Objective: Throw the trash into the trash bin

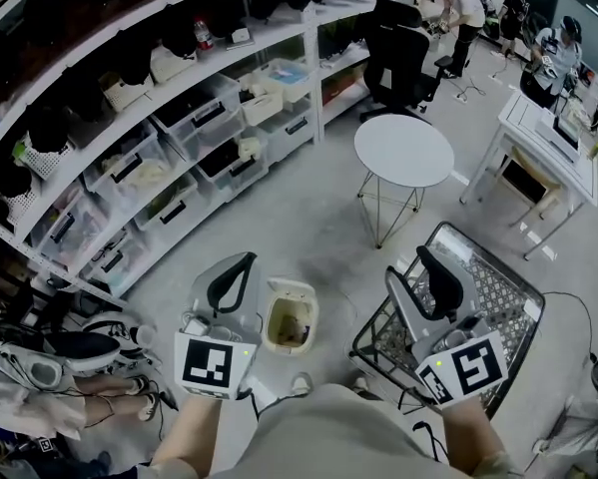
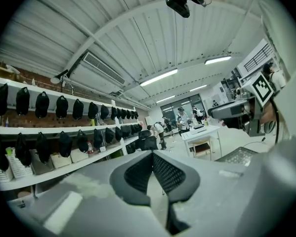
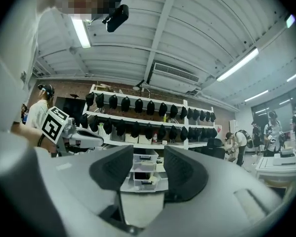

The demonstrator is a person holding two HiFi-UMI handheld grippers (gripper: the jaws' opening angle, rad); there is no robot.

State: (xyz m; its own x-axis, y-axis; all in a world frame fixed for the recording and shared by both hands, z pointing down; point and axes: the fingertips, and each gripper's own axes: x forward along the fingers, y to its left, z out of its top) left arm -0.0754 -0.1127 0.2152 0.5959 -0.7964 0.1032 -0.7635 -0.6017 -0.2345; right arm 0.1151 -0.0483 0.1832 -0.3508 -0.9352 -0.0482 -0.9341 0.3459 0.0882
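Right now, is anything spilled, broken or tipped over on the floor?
Nothing stands out. The trash bin stands upright on the floor with the trash inside it, and nothing is spilled around it. The wire basket and the round table seem to stand normally too.

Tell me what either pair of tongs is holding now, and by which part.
Nothing is held: the left tongs are shut empty, and the right tongs stand open and empty.

On the left gripper [image 2: 151, 156] the fingers [image 2: 173, 176] touch at their tips, facing cap-hung shelves [image 2: 63, 158].
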